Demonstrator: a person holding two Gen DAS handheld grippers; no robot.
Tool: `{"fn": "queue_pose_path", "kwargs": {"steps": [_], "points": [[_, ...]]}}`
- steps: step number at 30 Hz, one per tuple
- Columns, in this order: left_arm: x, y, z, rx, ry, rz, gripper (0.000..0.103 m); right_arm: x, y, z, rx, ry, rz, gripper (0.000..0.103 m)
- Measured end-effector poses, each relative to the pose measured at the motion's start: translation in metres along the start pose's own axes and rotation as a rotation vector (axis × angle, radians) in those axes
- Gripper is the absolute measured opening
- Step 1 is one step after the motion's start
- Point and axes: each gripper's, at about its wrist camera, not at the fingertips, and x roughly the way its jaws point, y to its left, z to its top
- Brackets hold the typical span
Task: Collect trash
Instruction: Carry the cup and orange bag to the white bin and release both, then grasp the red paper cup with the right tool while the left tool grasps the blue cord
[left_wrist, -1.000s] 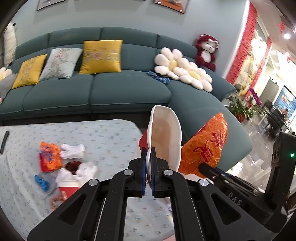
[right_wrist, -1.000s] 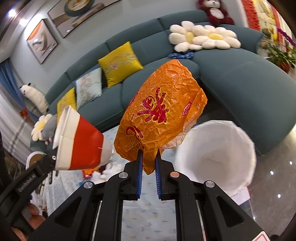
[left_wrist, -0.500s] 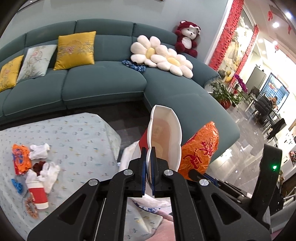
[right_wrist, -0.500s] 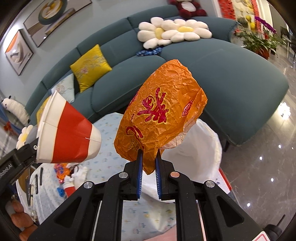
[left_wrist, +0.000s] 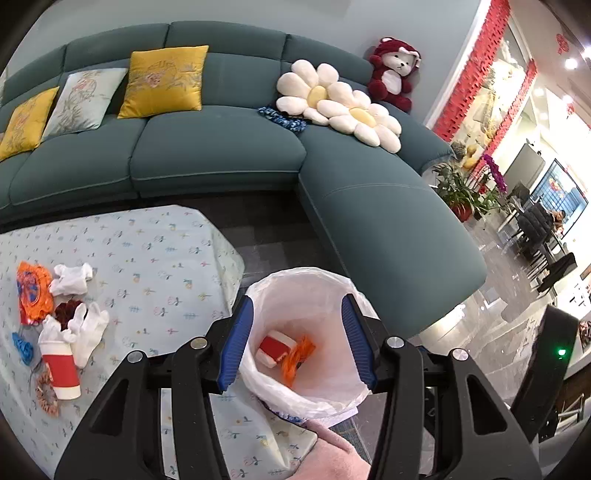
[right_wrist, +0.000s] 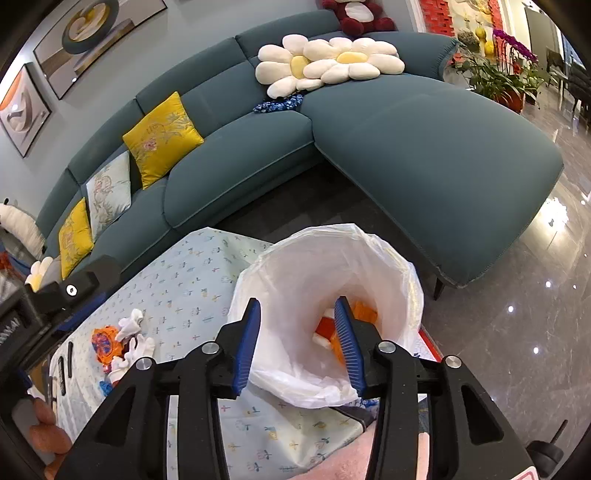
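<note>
A: Over the bin (left_wrist: 334, 400) with both grippers?
B: Yes. Left gripper (left_wrist: 297, 339) spread wide and empty above the white liner; right gripper (right_wrist: 299, 343) likewise released, holding nothing.
A: And the trash?
B: Down inside the bin: one red-and-white paper cup (left_wrist: 275, 349) and one orange wrapper (left_wrist: 297, 356), touching each other. Partly hidden behind the right finger (right_wrist: 347, 350) in the right wrist view.
A: Left on the tabletop (left_wrist: 162, 266)?
B: Near its left edge, one more red cup (left_wrist: 61, 371) standing upright, one orange packet (left_wrist: 33, 291), white crumpled tissues (left_wrist: 72, 278) in two clumps, a dark red scrap (left_wrist: 68, 310) between them, a blue scrap (left_wrist: 22, 347).
A: Anything in the way?
B: Nothing between fingers and bin mouth. Bin just beside the tabletop's right corner, teal sofa (left_wrist: 369, 206) beyond it.
A: Cushions, counted?
B: Three yellow, one pale, two daisy-shaped. One red plush bear (left_wrist: 393, 72) in the corner.
A: Differences between views?
B: Wall pictures (right_wrist: 92, 35) and dark pen-like sticks (right_wrist: 64, 363) only from the right wrist; the standing cup only from the left
</note>
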Motion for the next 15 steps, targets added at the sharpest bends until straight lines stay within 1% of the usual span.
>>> {"fn": "queue_pose_path", "kwargs": {"steps": [6,15], "points": [[-0.014,0.023,-0.005,-0.04,-0.01,0.024,0.049,-0.006,0.018,-0.004,-0.029,-0.006,0.021,0.045],[-0.045,0.079,-0.015,-0.124,-0.042,0.085,0.055,-0.01,0.068,-0.022,-0.099,0.011,0.054,0.046]]}}
